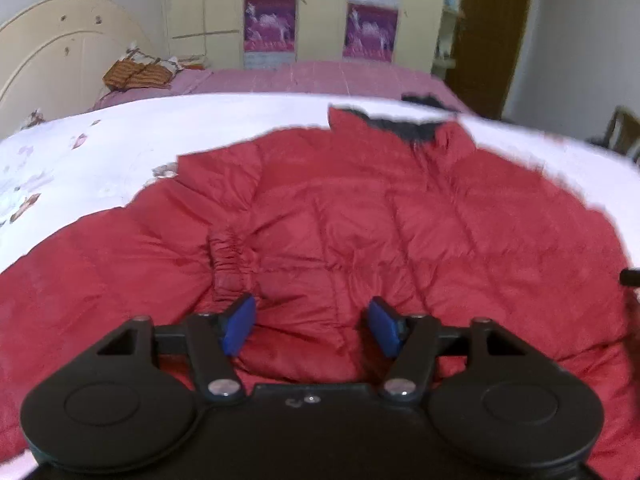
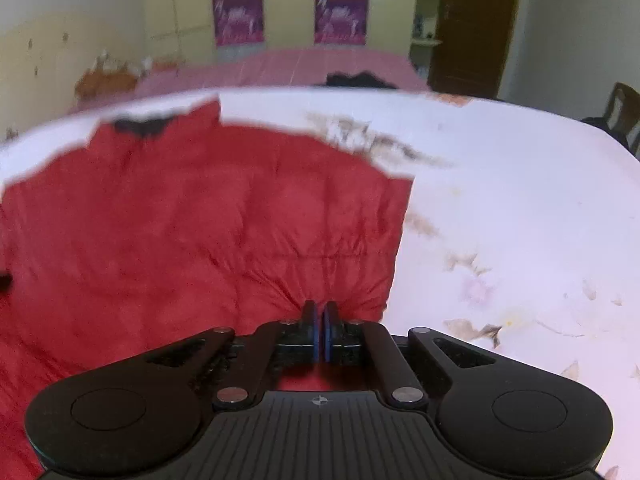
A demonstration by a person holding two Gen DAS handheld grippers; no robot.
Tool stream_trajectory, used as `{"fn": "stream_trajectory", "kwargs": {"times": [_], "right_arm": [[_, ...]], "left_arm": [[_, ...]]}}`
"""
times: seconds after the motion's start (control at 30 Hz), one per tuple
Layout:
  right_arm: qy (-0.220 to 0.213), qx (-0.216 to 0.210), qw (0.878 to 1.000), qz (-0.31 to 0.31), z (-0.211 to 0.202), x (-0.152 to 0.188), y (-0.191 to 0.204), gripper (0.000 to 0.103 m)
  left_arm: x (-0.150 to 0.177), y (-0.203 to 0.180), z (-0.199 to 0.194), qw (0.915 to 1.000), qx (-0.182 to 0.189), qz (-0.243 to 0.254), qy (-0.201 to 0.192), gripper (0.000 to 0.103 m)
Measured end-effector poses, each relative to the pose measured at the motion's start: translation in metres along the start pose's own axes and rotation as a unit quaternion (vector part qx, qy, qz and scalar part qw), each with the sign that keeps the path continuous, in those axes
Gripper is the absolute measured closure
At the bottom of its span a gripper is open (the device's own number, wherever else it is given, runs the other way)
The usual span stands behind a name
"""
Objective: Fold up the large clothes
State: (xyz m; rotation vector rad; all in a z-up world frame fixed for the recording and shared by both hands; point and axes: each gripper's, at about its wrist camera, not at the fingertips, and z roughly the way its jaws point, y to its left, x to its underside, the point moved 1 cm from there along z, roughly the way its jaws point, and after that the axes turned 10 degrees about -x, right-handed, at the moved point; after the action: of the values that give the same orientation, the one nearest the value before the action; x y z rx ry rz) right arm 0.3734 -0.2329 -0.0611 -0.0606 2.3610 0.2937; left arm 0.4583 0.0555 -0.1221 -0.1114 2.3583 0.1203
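We take the dark collar (image 1: 416,130) as our landmark: the red puffer jacket (image 1: 340,220) lies flat on the white floral sheet (image 1: 120,148), its long axis running from that collar at the far end of the jacket back toward us. Our left gripper (image 1: 312,326) hovers over the near part of the jacket, on the hem side of the collar, with its blue pads (image 1: 240,326) standing well apart and no cloth pressed between them; the gathered elastic cuff (image 1: 228,260) of a folded-in sleeve lies just beyond its left pad, between it and the collar. Our right gripper (image 2: 320,330) is pinched tight on a pucker of the red fabric close to the jacket's right edge, at the end farthest from the collar, and creases radiate from the pinch. We judge the coming fold to run along that collar-to-hem line, carrying the near end up toward the collar. For that the left gripper must first close on cloth at its own side, level with the right one's hold, or the fold would likely go up crooked
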Motion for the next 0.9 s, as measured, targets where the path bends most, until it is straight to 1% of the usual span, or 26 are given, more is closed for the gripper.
{"fn": "stream_trajectory", "kwargs": {"times": [0.03, 0.07, 0.1, 0.13, 0.2, 0.23, 0.27, 0.33, 0.43, 0.47, 0.5, 0.53, 0.57, 0.6, 0.67, 0.7, 0.73, 0.8, 0.83, 0.87, 0.9], "right_arm": [[-0.012, 0.002, 1.0, 0.003, -0.008, 0.001, 0.0, 0.065], [-0.025, 0.004, 1.0, 0.006, -0.016, 0.002, 0.001, 0.023], [-0.048, -0.006, 0.999, 0.006, -0.028, 0.005, 0.002, 0.021], [-0.051, -0.012, 0.999, 0.002, -0.036, 0.006, 0.003, 0.021], [-0.05, -0.018, 0.999, 0.002, -0.046, 0.013, 0.007, 0.029], [-0.048, -0.024, 0.999, 0.007, -0.049, 0.015, 0.007, 0.035], [-0.045, -0.027, 0.999, 0.014, -0.05, 0.018, 0.008, 0.037], [-0.041, -0.032, 0.998, 0.02, -0.05, 0.022, 0.01, 0.04], [-0.028, -0.042, 0.998, 0.033, -0.042, 0.025, 0.014, 0.04], [-0.024, -0.047, 0.998, 0.037, -0.039, 0.025, 0.016, 0.04], [-0.022, -0.049, 0.998, 0.036, -0.036, 0.023, 0.018, 0.04], [-0.021, -0.052, 0.998, 0.031, -0.034, 0.022, 0.021, 0.04], [-0.021, -0.055, 0.998, 0.027, -0.032, 0.021, 0.024, 0.04], [-0.022, -0.058, 0.998, 0.02, -0.032, 0.02, 0.028, 0.04], [-0.023, -0.062, 0.998, 0.012, -0.031, 0.017, 0.035, 0.04], [-0.023, -0.064, 0.998, 0.009, -0.031, 0.016, 0.039, 0.04], [-0.024, -0.064, 0.998, 0.006, -0.031, 0.016, 0.042, 0.04], [-0.027, -0.065, 0.998, 0.003, -0.032, 0.015, 0.048, 0.04], [-0.027, -0.065, 0.998, 0.002, -0.033, 0.014, 0.05, 0.04], [-0.028, -0.063, 0.998, 0.003, -0.033, 0.013, 0.051, 0.04], [-0.03, -0.062, 0.998, 0.006, -0.033, 0.013, 0.052, 0.04]], "left_arm": [[0.002, 0.009, -0.007, 0.9998, 0.001, -0.02, -0.005, 0.021], [0.005, 0.019, -0.014, 0.9991, -0.006, -0.041, -0.012, 0.011], [0.009, 0.033, -0.023, 0.9977, -0.017, -0.063, -0.02, 0.01], [0.013, 0.048, -0.031, 0.9958, -0.026, -0.084, -0.024, 0.01], [0.028, 0.086, -0.048, 0.9891, -0.045, -0.138, -0.027, 0.014], [0.037, 0.107, -0.058, 0.9841, -0.059, -0.165, -0.027, 0.017], [0.047, 0.125, -0.066, 0.979, -0.072, -0.189, -0.026, 0.021], [0.072, 0.165, -0.086, 0.9646, -0.103, -0.242, -0.019, 0.024], [0.114, 0.22, -0.114, 0.9334, -0.147, -0.327, -0.013, 0.027], [0.129, 0.235, -0.123, 0.9209, -0.158, -0.356, -0.011, 0.028], [0.144, 0.251, -0.131, 0.9055, -0.164, -0.391, -0.011, 0.029], [0.157, 0.264, -0.137, 0.8907, -0.164, -0.424, -0.013, 0.033], [0.167, 0.274, -0.143, 0.878, -0.157, -0.451, -0.023, 0.042], [0.174, 0.282, -0.146, 0.8684, -0.154, -0.47, -0.033, 0.043], [0.18, 0.293, -0.146, 0.8539, -0.146, -0.498, -0.044, 0.043], [0.184, 0.299, -0.143, 0.841, -0.138, -0.521, -0.053, 0.043], [0.189, 0.304, -0.141, 0.8248, -0.129, -0.547, -0.066, 0.043], [0.202, 0.315, -0.137, 0.7863, -0.11, -0.6, -0.1, 0.043], [0.207, 0.318, -0.135, 0.7707, -0.104, -0.618, -0.116, 0.044], [0.21, 0.32, -0.134, 0.7625, -0.106, -0.626, -0.125, 0.047], [0.21, 0.321, -0.132, 0.7586, -0.109, -0.629, -0.129, 0.048]]}}
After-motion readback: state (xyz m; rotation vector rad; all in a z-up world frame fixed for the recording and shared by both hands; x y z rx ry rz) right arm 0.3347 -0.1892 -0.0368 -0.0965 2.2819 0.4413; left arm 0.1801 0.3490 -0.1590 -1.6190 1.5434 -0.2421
